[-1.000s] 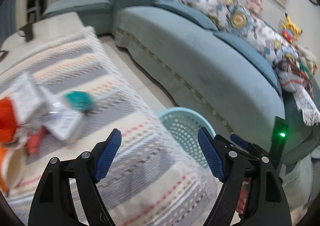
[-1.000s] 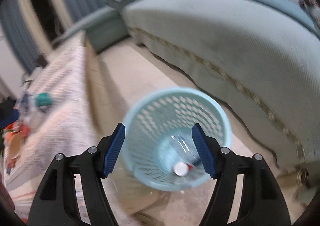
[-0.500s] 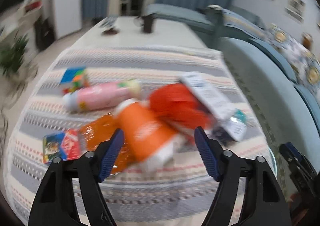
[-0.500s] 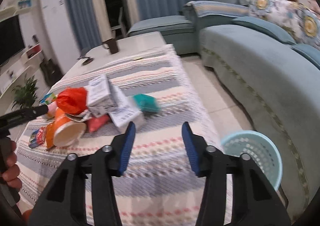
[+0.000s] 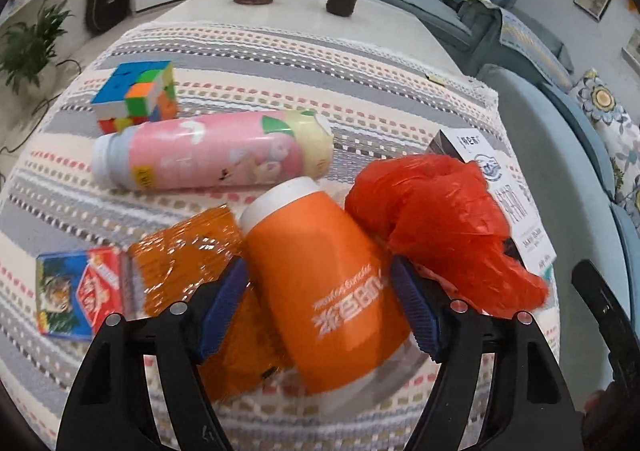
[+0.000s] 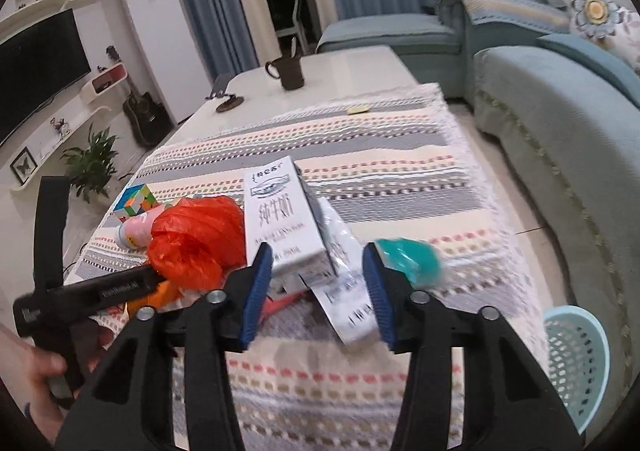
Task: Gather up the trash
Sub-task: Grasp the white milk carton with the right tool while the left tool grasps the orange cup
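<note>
- Step, as I read it: picking next trash item off the striped cloth (image 5: 280,51) on the table.
- Left gripper (image 5: 320,303): jaws apart, straddling the orange bottle (image 5: 320,283), which lies on its side w/ white cap away from cam. Pads look near its sides; contact can't tell.
- Right gripper (image 6: 316,291): jaws apart, over a crinkled white wrapper (image 6: 344,299) just in front of the milk carton (image 6: 280,215); nothing clamped.
- Other trash nearby: red plastic bag (image 5: 440,227) touching bottle's right, orange foil wrapper (image 5: 188,251) on its left, pink bottle (image 5: 212,155) behind.
- Blue mesh bin (image 6: 576,367) on floor off table's right edge.
- Next prob.: close left jaws on the orange bottle, lift clear w/o snagging bag, carry to bin.
</note>
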Demonstrator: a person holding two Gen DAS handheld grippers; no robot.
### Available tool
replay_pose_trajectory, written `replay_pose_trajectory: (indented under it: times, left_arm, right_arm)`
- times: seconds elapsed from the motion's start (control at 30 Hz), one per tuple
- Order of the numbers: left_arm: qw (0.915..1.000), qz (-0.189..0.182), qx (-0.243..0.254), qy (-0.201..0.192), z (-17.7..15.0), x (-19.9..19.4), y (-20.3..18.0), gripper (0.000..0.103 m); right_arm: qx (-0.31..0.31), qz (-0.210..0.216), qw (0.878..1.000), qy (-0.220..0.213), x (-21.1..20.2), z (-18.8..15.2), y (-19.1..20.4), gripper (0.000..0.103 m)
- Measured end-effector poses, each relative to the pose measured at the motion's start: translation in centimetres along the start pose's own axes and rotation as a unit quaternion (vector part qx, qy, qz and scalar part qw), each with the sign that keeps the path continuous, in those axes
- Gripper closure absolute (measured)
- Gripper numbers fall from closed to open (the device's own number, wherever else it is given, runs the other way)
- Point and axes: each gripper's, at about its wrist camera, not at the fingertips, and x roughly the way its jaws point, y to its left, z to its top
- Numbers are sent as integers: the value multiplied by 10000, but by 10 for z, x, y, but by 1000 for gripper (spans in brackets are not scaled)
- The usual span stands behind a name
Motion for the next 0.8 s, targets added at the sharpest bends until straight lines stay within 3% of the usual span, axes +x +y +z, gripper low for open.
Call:
replay_pose_trajectory:
  times: [0.07, 0.33, 0.47, 0.6, 0.8]
  left_arm:
    - [10000, 26, 46, 15, 2, 6, -4, 26]
    - [9995, 54, 313, 90, 3, 29, -16, 21]
    - [9989, 5, 468, 73, 0, 23, -14, 30]
    - [9976, -122, 672, 60, -8, 8, -13, 45]
    - [9944, -425, 958, -136, -28, -35, -15, 45]
  right_arm:
    - [-28, 46, 9999, 116, 14, 5, 5, 39]
    - [-549, -244, 9969, 517, 58, 10, 28, 39]
    - [-630, -312, 9955, 632, 67, 10, 34, 47]
    - [-650, -290, 9962, 507, 54, 4, 35, 48]
    - [-553, -332, 9977, 221, -5, -19, 29, 48]
